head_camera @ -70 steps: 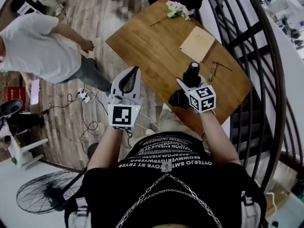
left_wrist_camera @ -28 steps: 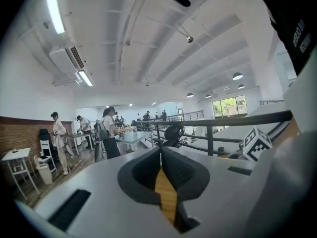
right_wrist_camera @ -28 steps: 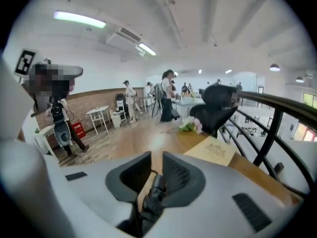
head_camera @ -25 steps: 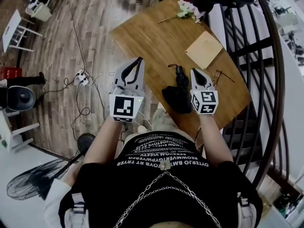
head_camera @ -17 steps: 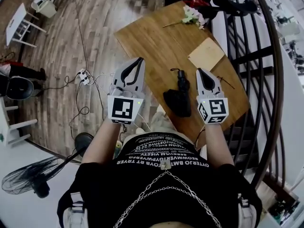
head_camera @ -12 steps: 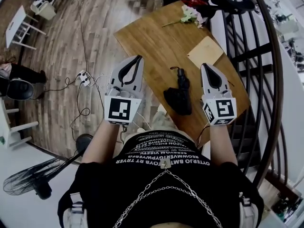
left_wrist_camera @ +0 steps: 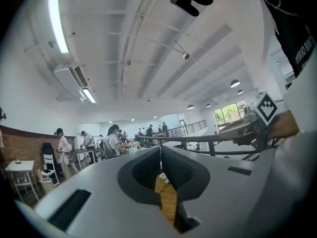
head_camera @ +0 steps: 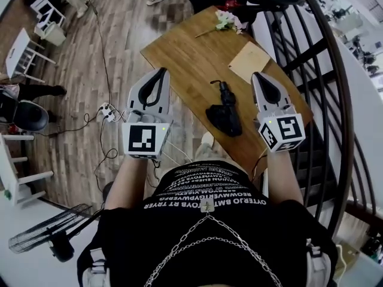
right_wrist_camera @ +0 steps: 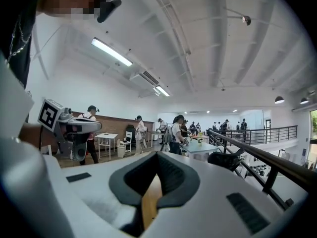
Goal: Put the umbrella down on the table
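The black folded umbrella (head_camera: pixel 225 110) lies flat on the brown wooden table (head_camera: pixel 191 52), near its front edge, with its handle toward the far side. My left gripper (head_camera: pixel 160 72) hovers over the table's left edge, left of the umbrella, shut and holding nothing. My right gripper (head_camera: pixel 259 76) is held above the table to the right of the umbrella, apart from it, also shut and empty. In the left gripper view the left gripper (left_wrist_camera: pixel 160 150) has its jaws meeting in a thin line. In the right gripper view the right gripper (right_wrist_camera: pixel 157 155) looks the same, with only a strip of table showing below.
A beige board (head_camera: pixel 249 60) and a bunch of flowers (head_camera: pixel 224 20) lie farther back on the table. A black curved railing (head_camera: pixel 335 70) runs along the right. Cables and a power strip (head_camera: pixel 108 109) lie on the wooden floor at the left. People stand at tables in the distance.
The right gripper, which held the umbrella upright earlier, has let it go and risen off to the right. The left gripper has risen too. The umbrella now lies still on the table.
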A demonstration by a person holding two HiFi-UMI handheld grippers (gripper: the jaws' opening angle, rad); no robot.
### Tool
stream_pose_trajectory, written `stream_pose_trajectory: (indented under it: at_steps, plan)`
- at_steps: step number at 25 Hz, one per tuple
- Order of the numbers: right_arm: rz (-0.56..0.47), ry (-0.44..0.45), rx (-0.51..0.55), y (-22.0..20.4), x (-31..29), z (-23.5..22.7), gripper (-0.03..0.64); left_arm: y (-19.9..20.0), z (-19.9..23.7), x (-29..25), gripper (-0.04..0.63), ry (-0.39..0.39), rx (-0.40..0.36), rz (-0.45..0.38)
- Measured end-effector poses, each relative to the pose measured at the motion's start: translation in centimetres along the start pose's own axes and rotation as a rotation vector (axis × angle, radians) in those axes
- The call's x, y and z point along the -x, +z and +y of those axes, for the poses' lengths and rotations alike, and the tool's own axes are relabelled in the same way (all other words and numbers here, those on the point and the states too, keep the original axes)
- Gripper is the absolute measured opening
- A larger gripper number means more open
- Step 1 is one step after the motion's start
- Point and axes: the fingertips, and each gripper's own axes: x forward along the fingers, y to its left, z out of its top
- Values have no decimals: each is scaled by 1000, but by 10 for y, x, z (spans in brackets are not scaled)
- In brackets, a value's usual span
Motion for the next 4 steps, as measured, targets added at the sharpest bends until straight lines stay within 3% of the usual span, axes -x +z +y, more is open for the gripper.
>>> stream_pose_trajectory:
  at_steps: [4]
  plan:
    - [-15, 1, 1, 10, 20, 15, 15, 17, -8, 24, 31, -11, -15, -27]
